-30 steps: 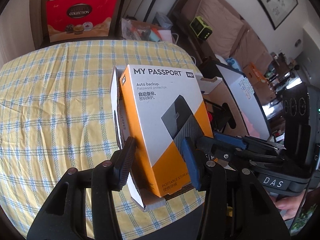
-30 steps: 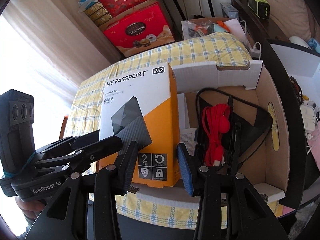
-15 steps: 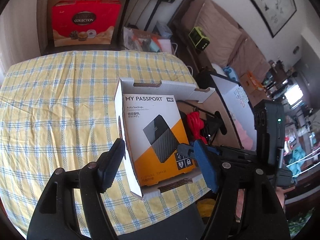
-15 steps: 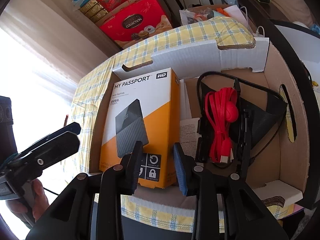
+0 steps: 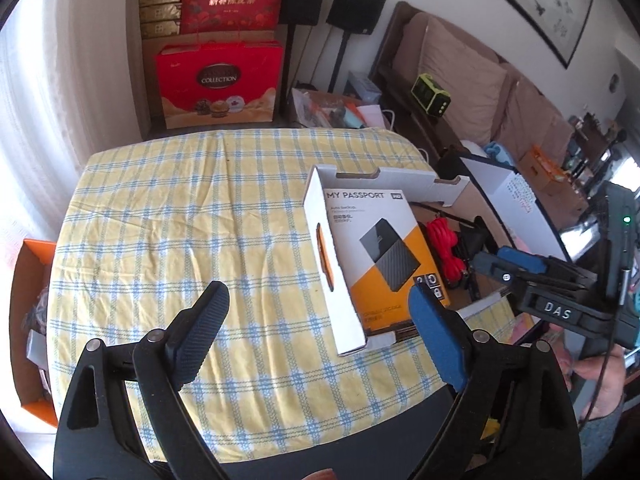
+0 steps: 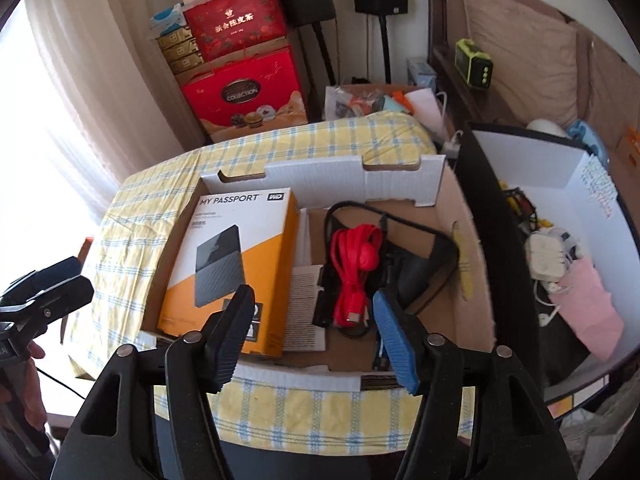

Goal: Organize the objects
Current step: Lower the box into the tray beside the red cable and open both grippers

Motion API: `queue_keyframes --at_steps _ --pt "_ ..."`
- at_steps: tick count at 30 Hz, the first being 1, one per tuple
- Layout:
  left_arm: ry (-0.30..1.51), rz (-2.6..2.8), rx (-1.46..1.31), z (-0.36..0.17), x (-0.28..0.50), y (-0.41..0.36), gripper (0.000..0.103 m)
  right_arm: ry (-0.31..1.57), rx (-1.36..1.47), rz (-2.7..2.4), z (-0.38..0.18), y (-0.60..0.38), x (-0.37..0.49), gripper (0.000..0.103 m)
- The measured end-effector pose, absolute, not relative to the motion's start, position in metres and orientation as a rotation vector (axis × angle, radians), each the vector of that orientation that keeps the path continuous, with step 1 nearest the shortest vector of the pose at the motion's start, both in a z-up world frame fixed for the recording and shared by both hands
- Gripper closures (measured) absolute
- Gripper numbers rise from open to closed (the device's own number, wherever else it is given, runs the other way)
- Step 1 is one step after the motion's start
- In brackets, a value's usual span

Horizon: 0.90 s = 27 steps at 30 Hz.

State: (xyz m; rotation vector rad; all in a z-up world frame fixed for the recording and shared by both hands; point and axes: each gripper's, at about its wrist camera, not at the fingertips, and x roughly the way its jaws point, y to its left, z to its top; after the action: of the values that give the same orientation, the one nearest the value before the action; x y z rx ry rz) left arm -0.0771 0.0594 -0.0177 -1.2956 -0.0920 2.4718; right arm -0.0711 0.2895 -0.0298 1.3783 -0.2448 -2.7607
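The orange and white "My Passport" box (image 6: 236,264) lies flat in the left part of an open cardboard carton (image 6: 400,180) on the table; it also shows in the left wrist view (image 5: 380,252). A red cable bundle (image 6: 354,268) and black cables lie beside it in the carton. My right gripper (image 6: 312,336) is open and empty just in front of the carton's near edge. My left gripper (image 5: 316,336) is open and empty, pulled back over the tablecloth left of the carton (image 5: 332,248). The right gripper also shows at the right of the left wrist view (image 5: 516,268).
The table has a yellow and blue checked cloth (image 5: 180,220). An orange bin (image 5: 28,320) stands at its left. A white-lined box with chargers (image 6: 560,248) stands right of the carton. Red gift boxes (image 5: 218,84) and a sofa (image 5: 472,80) stand behind.
Both grippers have let go of the My Passport box, which now lies flat in the carton. Both have opened wide and pulled back, the left one further left.
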Motion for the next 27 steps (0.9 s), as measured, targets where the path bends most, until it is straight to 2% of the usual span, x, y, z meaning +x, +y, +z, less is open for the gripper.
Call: queue_keyframes --at_steps 4,7,13,18,27 --pt "-0.086 2.508 -1.275 -0.017 -0.059 0.049 0.011 -0.197 1.332 -2.829 -0.025 0.284 -0.051 0.024" --pt "-0.092 2.542 -1.239 -0.012 -0.045 0.041 0.000 -0.156 1.308 -2.894 -0.022 0.279 -0.039 0.020" --pt "-0.133 2.617 -1.201 -0.007 -0.025 0.025 0.000 -0.180 1.265 -2.949 -0.012 0.270 -0.022 0.016" --pt "-0.160 2.640 -1.230 -0.014 -0.014 0.016 0.000 -0.160 1.258 -2.988 -0.011 0.257 -0.007 0.002" --pt "-0.181 2.679 -1.227 -0.010 0.008 0.006 0.000 -0.113 1.231 -3.007 -0.007 0.232 0.019 0.001"
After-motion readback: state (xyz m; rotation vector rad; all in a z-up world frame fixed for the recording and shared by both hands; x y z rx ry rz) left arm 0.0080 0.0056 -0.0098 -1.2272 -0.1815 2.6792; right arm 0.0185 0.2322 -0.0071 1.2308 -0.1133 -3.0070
